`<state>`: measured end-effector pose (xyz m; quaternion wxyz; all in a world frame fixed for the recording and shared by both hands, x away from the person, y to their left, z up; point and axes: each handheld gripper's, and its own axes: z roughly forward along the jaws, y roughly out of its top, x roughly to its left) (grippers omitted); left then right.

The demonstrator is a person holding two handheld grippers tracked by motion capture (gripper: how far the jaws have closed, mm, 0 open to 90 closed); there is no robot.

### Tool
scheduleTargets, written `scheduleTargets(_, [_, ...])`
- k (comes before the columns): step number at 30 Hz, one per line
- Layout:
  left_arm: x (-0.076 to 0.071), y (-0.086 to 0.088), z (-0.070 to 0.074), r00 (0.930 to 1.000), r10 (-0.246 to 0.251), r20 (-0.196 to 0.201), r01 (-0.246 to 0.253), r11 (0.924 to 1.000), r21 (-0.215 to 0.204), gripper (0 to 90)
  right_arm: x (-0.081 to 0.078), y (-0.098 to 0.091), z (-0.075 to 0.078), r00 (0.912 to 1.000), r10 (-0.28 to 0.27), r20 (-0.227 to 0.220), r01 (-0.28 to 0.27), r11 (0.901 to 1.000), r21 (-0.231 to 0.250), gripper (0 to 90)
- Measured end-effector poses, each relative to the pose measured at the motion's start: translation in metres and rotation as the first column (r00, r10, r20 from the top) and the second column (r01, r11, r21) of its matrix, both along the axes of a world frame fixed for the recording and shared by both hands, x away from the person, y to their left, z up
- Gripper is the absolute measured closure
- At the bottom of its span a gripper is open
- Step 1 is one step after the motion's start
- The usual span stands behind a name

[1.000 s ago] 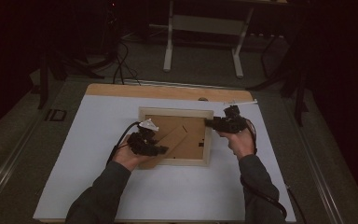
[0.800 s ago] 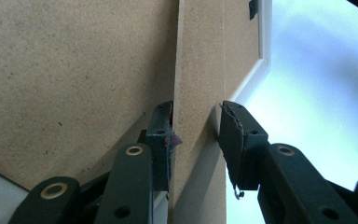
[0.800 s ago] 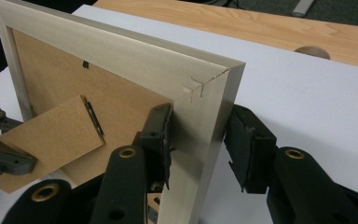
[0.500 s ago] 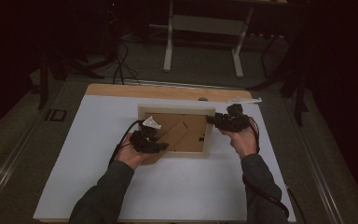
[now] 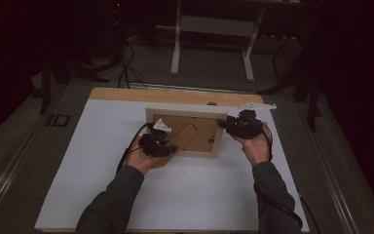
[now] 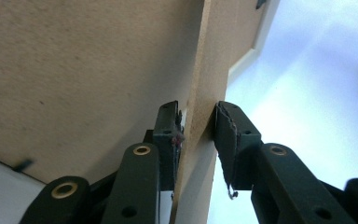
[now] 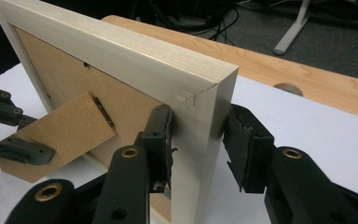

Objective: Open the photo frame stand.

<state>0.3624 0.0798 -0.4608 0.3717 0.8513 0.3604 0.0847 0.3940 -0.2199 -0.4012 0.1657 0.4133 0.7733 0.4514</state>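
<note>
A light wooden picture frame [image 5: 185, 113] stands tilted up on the white mat, its brown fibreboard back toward me. My right gripper [image 5: 224, 126] is shut on the frame's right rail [image 7: 121, 51], one pad on the inner side and one on the outer side, as the right gripper view [image 7: 198, 135] shows. My left gripper [image 5: 168, 146] holds the easel stand flap [image 5: 187, 134] that hinges off the back. Its jaws have just been closing, and in the left gripper view [image 6: 198, 126] the flap's edge [image 6: 200, 70] sits between the pads, which press on it. The left gripper [image 7: 14, 135] also grips the flap [image 7: 60, 135] in the right gripper view.
A white mat [image 5: 102, 146] covers most of the wooden table [image 5: 126, 93]. A small white piece [image 5: 258, 105] lies at the far right edge. Beyond the table stand white table legs [image 5: 177, 44], with dark cables [image 5: 126, 63] on the floor.
The frame has tipped more upright, so from above its near edge now lies farther from me. Both hands have stayed almost in place.
</note>
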Motion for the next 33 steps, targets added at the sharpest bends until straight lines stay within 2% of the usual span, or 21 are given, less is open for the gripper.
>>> scheduleTargets(12, [0.006, -0.002, 0.0, 0.9999, 0.011, 0.008, -0.011, 0.9999, -0.003, 72.7, -0.005, -0.002, -0.001, 0.9993, -0.014, 0.035, 0.014, 0.9999, -0.006, 62.1])
scheduleTargets(20, [0.008, -0.006, -0.001, 0.9994, 0.034, 0.011, -0.034, 0.9994, -0.006, 74.5, -0.01, 0.001, -0.001, 0.9968, -0.003, 0.079, 0.008, 0.9986, -0.053, 62.1])
scheduleTargets(26, [0.009, -0.005, 0.0, 0.9989, 0.041, 0.021, -0.041, 0.999, -0.019, 74.7, -0.014, 0.003, -0.002, 0.9948, 0.004, 0.102, 0.003, 0.9978, -0.066, 62.2])
scheduleTargets(33, [0.006, -0.006, 0.002, 0.9985, 0.042, 0.034, -0.041, 0.9989, -0.022, 74.5, -0.021, 0.008, -0.001, 0.9916, 0.038, 0.124, -0.026, 0.9947, -0.1, 62.6])
